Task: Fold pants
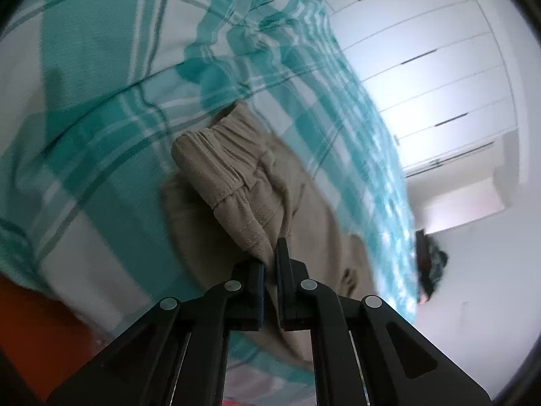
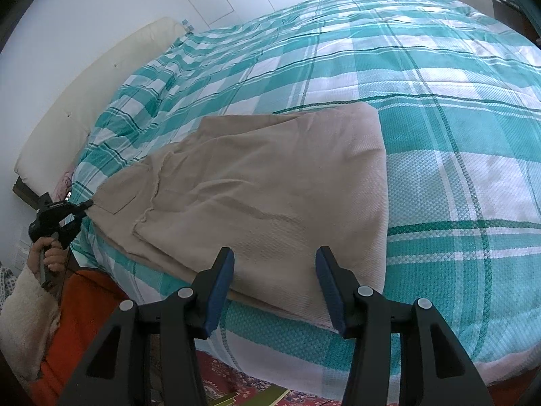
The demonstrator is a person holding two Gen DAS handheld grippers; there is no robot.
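Observation:
Beige pants (image 2: 270, 196) lie folded on the teal and white checked bedspread (image 2: 439, 101). My left gripper (image 1: 270, 257) is shut on the pants' elastic waistband (image 1: 230, 182) and holds that end lifted off the bed. It also shows in the right wrist view (image 2: 81, 208) at the far left, pinching the waist end. My right gripper (image 2: 274, 270) is open and empty, just above the near edge of the pants, touching nothing.
A cream headboard (image 2: 91, 101) runs along the left of the bed. White wardrobe doors (image 1: 432, 77) stand behind the bed. A red patterned rug (image 2: 236, 382) lies below the bed's near edge. An orange garment (image 2: 84, 321) is at the lower left.

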